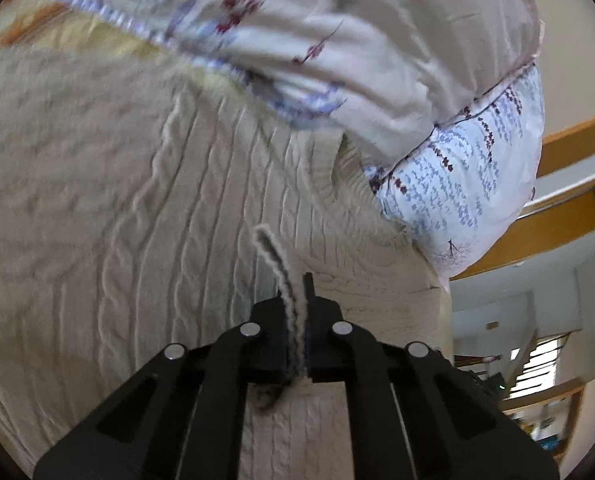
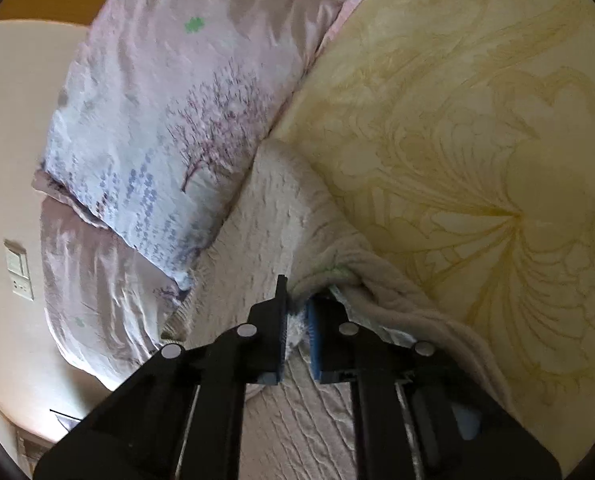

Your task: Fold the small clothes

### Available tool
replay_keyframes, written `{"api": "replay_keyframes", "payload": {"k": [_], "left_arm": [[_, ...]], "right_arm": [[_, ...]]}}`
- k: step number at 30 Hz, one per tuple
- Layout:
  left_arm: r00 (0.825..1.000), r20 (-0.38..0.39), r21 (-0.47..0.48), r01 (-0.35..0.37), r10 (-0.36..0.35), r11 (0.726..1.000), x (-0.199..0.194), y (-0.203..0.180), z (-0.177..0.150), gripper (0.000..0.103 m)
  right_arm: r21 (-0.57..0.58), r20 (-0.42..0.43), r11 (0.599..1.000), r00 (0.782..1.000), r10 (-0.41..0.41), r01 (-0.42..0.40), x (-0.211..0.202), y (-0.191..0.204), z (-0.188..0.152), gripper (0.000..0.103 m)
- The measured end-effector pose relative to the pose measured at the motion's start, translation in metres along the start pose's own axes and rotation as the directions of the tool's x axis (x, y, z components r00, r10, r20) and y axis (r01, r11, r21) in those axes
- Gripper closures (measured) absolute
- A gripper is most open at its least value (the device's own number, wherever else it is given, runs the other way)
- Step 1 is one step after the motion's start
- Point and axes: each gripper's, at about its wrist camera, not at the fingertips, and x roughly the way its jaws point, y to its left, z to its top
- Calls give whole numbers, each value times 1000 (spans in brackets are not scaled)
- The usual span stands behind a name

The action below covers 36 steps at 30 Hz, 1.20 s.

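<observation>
on the yellow bedspread (image 2: pixel 477 120), both jaws pinch edges of the cream cable-knit sweater (image 1: pixel 137 200).

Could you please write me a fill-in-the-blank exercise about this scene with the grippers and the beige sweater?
1. The left gripper is shut on an edge of the beige ____-knit sweater.
2. The right gripper grips the same ____.
3. The sweater lies on a ____ embossed blanket.
4. Beside it lie floral ____.

Missing words: cable; sweater; yellow; pillows
</observation>
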Motion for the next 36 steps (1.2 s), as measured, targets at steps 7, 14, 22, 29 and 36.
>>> {"api": "replay_keyframes", "payload": {"k": [7,14,22,29,36], "left_arm": [[993,9,77,-119,119,990,8,-1,9,97],[995,33,109,-96,93,989,-39,7,-8,56],[959,215,-18,-184,184,983,-168,86,-24,38],[902,327,-375,-149,281,915,-244,183,-21,40],[864,420,-554,2,277,832,-271,237,-17,52]], "right_arm": [[-83,41,989,992,-116,119,-9,7,-9,94],[-216,199,944,958,-206,248,-47,38,-29,49],[-466,-77,882,989,-123,74,11,95,-67,39],[-507,-147,858,973,-176,79,37,101,-87,33],[-461,-172,887,977,-130,37,18,93,-86,30]]}}
